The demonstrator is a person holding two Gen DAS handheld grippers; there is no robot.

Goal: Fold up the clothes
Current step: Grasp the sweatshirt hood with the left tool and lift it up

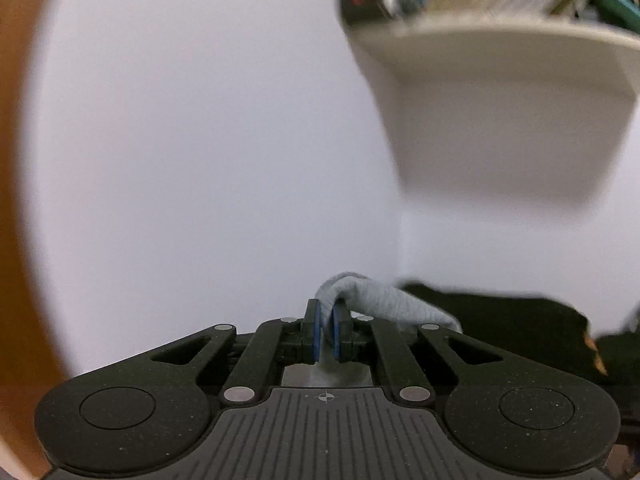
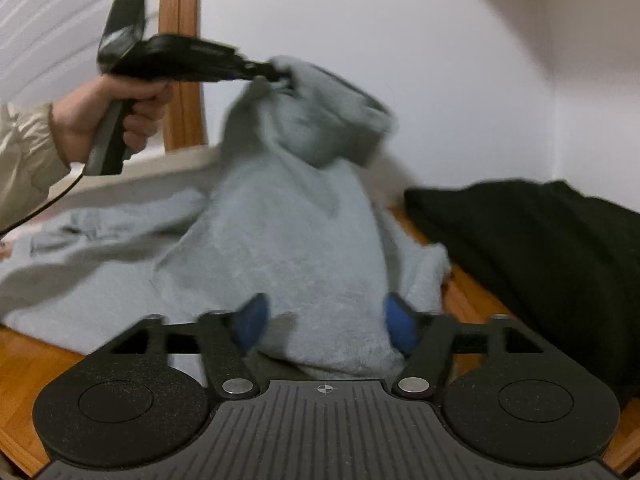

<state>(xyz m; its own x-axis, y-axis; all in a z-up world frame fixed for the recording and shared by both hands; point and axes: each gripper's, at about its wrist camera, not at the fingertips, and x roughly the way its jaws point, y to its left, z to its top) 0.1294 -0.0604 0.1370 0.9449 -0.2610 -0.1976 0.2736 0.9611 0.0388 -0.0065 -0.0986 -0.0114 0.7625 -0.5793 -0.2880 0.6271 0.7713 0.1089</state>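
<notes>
A light grey hoodie [image 2: 280, 248] lies partly on the wooden floor [image 2: 28, 360]. My left gripper [image 1: 327, 320] is shut on a fold of the grey hoodie [image 1: 384, 300] and holds it up in the air. In the right wrist view the left gripper [image 2: 276, 74] pinches the hoodie near its hood, lifted above the floor. My right gripper [image 2: 326, 322] is open, its blue pads [image 2: 252, 320] either side of the hoodie's lower cloth, which fills the gap between them.
A black garment [image 2: 540, 248] lies on the floor to the right, also in the left wrist view [image 1: 500, 316]. A white wall shelf [image 1: 500, 92] with books hangs above. A wooden door frame [image 2: 180, 40] stands at the back left.
</notes>
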